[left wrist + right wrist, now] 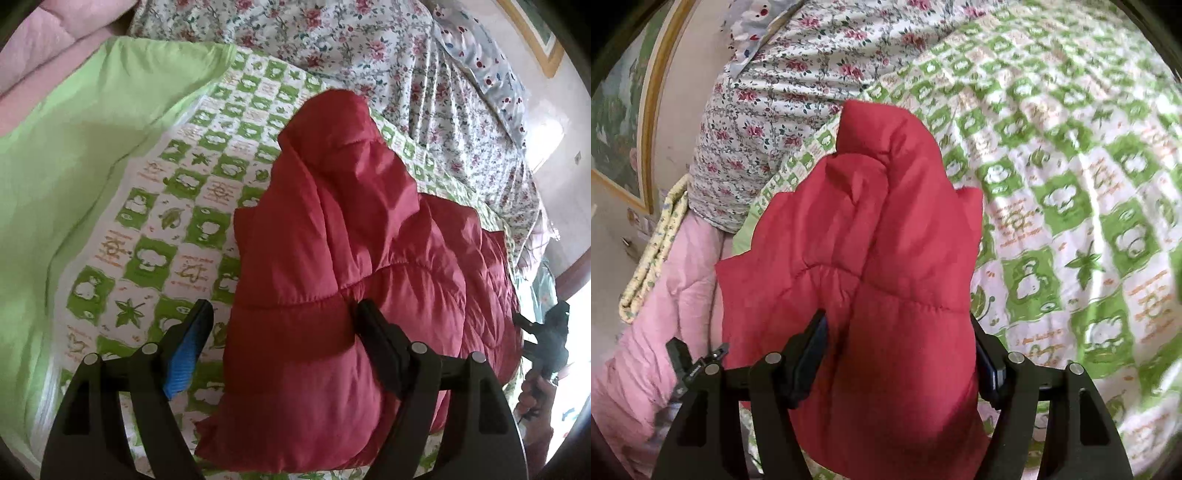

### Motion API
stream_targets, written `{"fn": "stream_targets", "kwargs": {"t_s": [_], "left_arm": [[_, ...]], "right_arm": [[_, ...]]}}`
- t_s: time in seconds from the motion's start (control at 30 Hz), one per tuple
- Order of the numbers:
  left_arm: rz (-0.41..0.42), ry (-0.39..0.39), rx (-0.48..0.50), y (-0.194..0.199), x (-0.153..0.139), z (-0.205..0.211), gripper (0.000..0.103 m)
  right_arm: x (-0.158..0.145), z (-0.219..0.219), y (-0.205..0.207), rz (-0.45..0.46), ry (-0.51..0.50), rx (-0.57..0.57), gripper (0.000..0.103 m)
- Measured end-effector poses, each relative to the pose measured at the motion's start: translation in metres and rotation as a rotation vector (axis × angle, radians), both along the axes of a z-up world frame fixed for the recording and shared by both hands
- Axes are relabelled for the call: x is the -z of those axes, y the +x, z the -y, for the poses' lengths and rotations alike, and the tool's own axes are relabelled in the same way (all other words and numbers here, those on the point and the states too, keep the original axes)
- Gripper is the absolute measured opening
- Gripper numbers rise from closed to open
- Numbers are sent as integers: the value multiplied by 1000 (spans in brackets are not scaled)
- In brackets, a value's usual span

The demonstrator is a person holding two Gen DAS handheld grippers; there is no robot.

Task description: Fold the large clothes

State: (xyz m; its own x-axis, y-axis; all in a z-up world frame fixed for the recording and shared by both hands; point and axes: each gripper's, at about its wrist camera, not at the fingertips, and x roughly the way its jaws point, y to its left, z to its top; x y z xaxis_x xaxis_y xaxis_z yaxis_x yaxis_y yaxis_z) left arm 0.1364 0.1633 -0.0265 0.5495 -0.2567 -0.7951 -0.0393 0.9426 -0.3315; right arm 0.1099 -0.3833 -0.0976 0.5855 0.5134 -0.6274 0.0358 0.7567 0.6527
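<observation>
Your left claw is released. Its jaws stand wide, with the blue-padded finger over bare bedding and the other finger at the near edge of the red quilted puffer jacket. Neither finger pinches cloth. Your right claw also looks let go. The jacket's padding bulges up between its fingers and brushes the right-hand one, but I see no squeeze on the fabric.

The jacket lies bunched lengthwise on the green-and-white checked quilt, running away from you towards the rose-print floral sheet. One thick part is doubled over the top of it. Whether that part is a sleeve or the hood, I cannot tell. It looks like a first fold, puffy and uneven, so I would judge the task to be partway done.

For the next grip:
- Take the two near corners of the bundle, one in each claw, not the middle of the padding. The slick shell will slide out of a shallow bite.
- Get both layers well between the pads before you close.
- Lift only enough to clear the quilt and carry the near end over towards the far end. Set it down edge to edge.
- Press the air out with the flats of the claws afterwards, or the filling may spring the fold open.
- Keep clear of the plain lime-green cloth on the left, so you don't catch it along with the jacket.
</observation>
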Motion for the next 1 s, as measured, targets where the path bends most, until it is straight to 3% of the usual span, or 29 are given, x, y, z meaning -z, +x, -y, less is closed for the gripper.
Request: {"fn": "stream_targets", "kwargs": {"t_s": [0.07, 0.33, 0.47, 0.57, 0.6, 0.73, 1.0], "left_arm": [[11, 49, -29, -5, -3, -3, 80], [48, 98, -51, -14, -10, -8, 80], [69, 189, -82, -19, -17, -3, 80], [140, 285, -150, -30, -35, -4, 80], [161, 284, -149, -33, -40, -4, 80], [220, 183, -51, -39, -58, 10, 80], [177, 162, 159, -31, -43, 91, 80]], "right_arm": [[-4, 4, -5, 10, -10, 16, 72], [-13, 16, -18, 38, -39, 71, 72], [-27, 13, -27, 79, -92, 101, 72], [-40, 7, -34, 122, -130, 104, 72], [-48, 2, -38, 145, -155, 100, 72], [-64, -23, -42, 203, -223, 58, 72], [-72, -103, -29, 237, -379, -120, 72]]}}
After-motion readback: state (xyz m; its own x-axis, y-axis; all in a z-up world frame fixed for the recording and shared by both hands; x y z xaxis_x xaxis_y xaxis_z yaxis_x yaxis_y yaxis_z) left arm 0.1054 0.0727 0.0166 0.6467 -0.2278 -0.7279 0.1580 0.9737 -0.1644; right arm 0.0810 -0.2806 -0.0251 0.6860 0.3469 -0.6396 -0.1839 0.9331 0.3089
